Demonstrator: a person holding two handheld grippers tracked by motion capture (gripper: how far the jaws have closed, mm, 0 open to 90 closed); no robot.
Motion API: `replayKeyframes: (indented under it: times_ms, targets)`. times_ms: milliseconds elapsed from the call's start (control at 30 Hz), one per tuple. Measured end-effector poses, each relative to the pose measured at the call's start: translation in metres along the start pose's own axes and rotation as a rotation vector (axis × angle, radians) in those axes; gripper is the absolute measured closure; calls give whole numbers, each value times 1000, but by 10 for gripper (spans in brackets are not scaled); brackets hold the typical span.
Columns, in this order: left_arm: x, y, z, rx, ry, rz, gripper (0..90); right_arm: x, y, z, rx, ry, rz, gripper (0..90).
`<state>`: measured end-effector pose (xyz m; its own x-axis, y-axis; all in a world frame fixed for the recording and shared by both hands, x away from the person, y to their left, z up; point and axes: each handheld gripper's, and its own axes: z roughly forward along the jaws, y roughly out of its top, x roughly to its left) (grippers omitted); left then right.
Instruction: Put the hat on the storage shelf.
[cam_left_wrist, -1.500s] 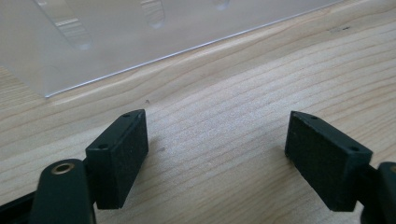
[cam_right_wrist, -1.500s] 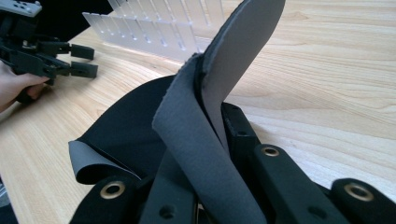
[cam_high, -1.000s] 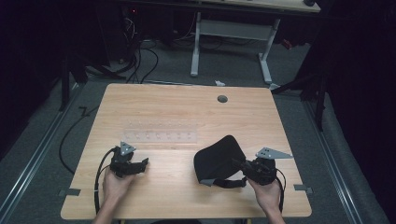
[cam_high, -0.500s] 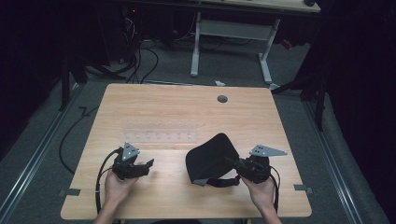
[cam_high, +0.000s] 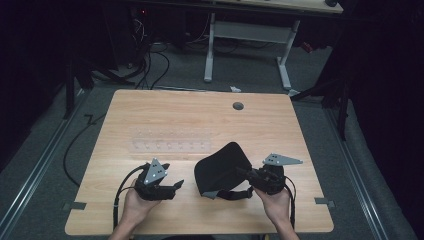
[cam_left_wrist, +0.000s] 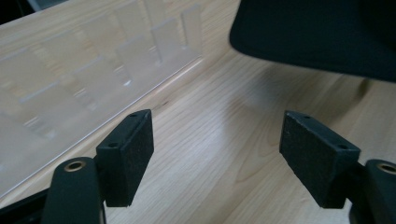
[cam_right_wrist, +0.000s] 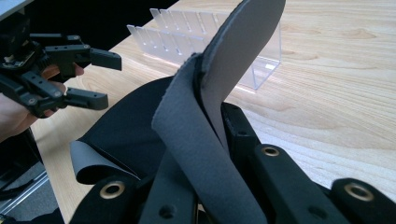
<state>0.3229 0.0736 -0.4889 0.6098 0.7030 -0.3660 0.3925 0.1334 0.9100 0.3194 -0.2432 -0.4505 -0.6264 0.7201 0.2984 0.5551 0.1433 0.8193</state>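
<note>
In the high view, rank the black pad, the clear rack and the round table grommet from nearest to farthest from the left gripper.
1. black pad, just to the side of the left gripper, held by the right gripper
2. clear rack, just beyond, mid-table
3. round grommet, near the far edge

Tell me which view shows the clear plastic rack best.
The high view: the whole clear rack lies on the table beyond both grippers. The left gripper view shows its near edge, blurred; the right gripper view shows it behind the dark pad.

The pad lies right of the left gripper (divider rack behind both).
</note>
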Motion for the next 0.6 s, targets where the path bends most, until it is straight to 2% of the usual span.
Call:
replayKeyframes:
  times_ms: [167, 500, 600]
  targets:
    - [-8, -2, 3, 20, -29, 23, 266, 1, 2, 3, 3, 5, 5, 842]
    - [-20, -6, 7, 31, -58, 81, 265, 9, 8, 9, 21, 22, -11, 842]
    - [-21, -6, 9, 31, -57, 77, 262, 11, 10, 12, 31, 26, -13, 841]
